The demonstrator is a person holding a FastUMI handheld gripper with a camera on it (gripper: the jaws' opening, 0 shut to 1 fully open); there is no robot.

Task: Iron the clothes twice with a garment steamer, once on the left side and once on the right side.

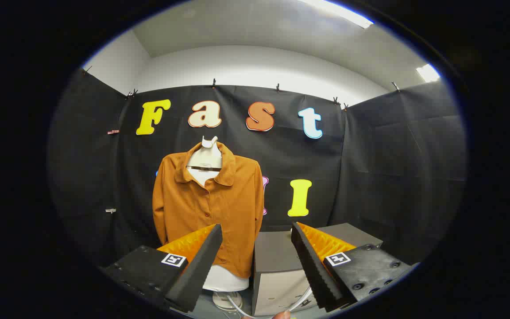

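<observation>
Hanging on a white mannequin torso (206,156), the rust-orange buttoned shirt (208,208) faces the gripper (256,235). Its fingers stand spread, holding nothing, a grey box (277,266) just beyond them.

Matt cloth shirt (208,208) on a smooth white mannequin (206,155); grey box (277,266) looks smooth, matt

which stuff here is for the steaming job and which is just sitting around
For the job:
- orange shirt on the white mannequin
- gripper, jaws open, holding nothing

Just there:
- grey box beside the shirt
- white cable below the jaws
</observation>
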